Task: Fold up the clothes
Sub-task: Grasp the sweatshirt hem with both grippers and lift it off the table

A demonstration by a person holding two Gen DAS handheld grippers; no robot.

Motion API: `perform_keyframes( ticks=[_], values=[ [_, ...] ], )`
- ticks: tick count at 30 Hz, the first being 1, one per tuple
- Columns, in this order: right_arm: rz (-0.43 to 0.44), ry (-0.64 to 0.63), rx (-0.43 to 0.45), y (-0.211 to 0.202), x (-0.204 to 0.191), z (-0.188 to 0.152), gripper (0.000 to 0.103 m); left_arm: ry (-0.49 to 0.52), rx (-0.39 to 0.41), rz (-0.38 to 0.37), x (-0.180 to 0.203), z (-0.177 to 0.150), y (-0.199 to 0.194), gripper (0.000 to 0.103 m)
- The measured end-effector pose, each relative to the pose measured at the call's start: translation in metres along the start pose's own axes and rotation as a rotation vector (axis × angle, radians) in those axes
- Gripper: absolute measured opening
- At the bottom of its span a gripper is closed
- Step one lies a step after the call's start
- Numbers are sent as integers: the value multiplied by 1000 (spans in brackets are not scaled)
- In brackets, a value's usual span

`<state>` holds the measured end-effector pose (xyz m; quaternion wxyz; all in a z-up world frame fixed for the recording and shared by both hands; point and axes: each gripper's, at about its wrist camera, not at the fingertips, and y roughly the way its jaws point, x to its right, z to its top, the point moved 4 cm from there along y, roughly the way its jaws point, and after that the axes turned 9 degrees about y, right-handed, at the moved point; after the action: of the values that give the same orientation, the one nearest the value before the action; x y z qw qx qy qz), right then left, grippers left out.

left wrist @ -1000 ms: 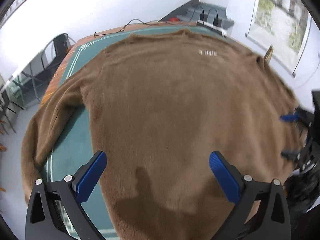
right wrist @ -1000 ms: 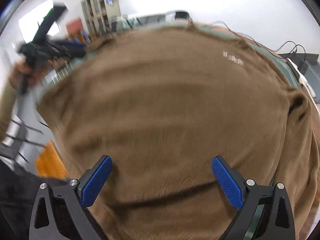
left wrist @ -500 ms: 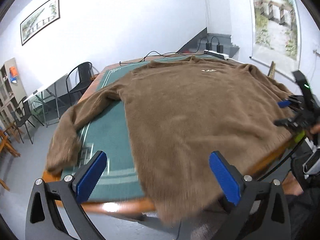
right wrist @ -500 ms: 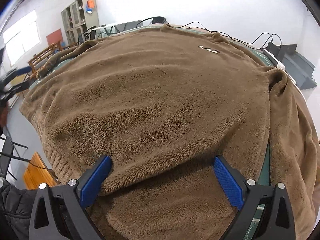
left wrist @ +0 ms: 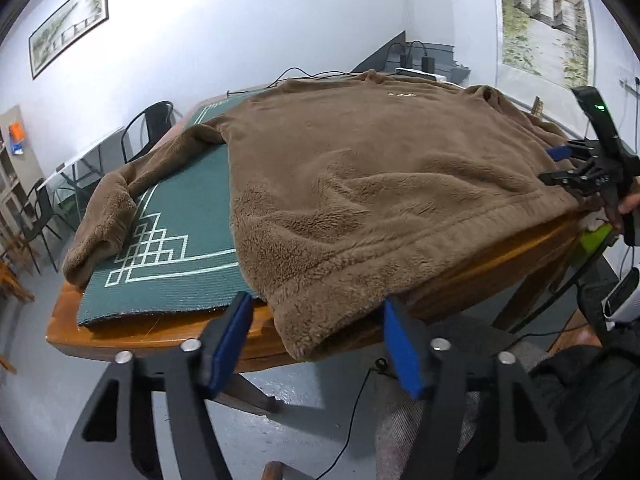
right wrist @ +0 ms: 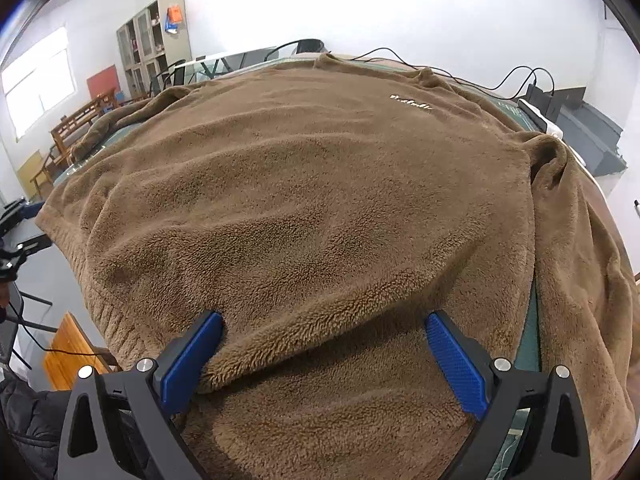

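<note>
A brown fleece sweater (left wrist: 360,184) lies spread flat on a green mat (left wrist: 188,200) that covers a wooden table (left wrist: 160,336). Its left sleeve (left wrist: 108,208) trails to the table's left edge. My left gripper (left wrist: 316,344) sits at the near hem corner, which hangs over the table edge between the jaws. The jaws are closing, and the pads stand clear of the fleece. In the right wrist view my right gripper (right wrist: 324,360) is open wide over a raised fold of the sweater (right wrist: 320,200) near its hem. It also shows as the right gripper (left wrist: 576,168) by the hem's far end.
A black chair (left wrist: 148,128) and a glass table stand left of the table. A power strip (left wrist: 420,74) with cables lies past the collar. A cabinet (right wrist: 156,40) and wooden benches (right wrist: 80,120) line the far wall. A cable runs over the floor under the table.
My left gripper has pulled back from above the sweater to the near hem corner at the table edge, and its jaws have narrowed. The right gripper has stayed over the hem fold.
</note>
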<state>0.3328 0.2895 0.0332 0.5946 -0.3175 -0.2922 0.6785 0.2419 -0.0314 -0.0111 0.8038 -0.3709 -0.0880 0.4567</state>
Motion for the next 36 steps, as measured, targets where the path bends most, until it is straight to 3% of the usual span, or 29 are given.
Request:
perform_keyframes(
  ticks=[4, 8, 13, 18, 24, 27, 29, 31, 36],
  values=[
    [-5, 43, 57, -7, 1, -1, 102, -37, 69, 52, -2, 10, -10, 57],
    [-14, 36, 194, -33, -7, -5, 102, -56, 191, 198, -3, 30, -26, 57],
    [-14, -61, 323, -64, -38, -21, 102, -90, 223, 209, -6, 43, -18, 58],
    [-59, -209, 356, -74, -76, -50, 102, -140, 238, 210, -12, 50, -16, 58],
    [-186, -237, 313, -77, -58, -69, 101, -245, 329, 242, -35, 59, -45, 58],
    [-284, -250, 283, -77, -41, -75, 82, -265, 331, 222, -39, 60, -48, 58],
    [-323, -258, 273, -77, -35, -75, 54, -263, 325, 221, -37, 60, -47, 58],
    [-357, -269, 268, -75, -34, -74, 46, -262, 318, 216, -36, 60, -45, 58],
    [-473, -417, 276, -62, -52, -68, 45, -252, 303, 200, -30, 58, -43, 58]
  ],
)
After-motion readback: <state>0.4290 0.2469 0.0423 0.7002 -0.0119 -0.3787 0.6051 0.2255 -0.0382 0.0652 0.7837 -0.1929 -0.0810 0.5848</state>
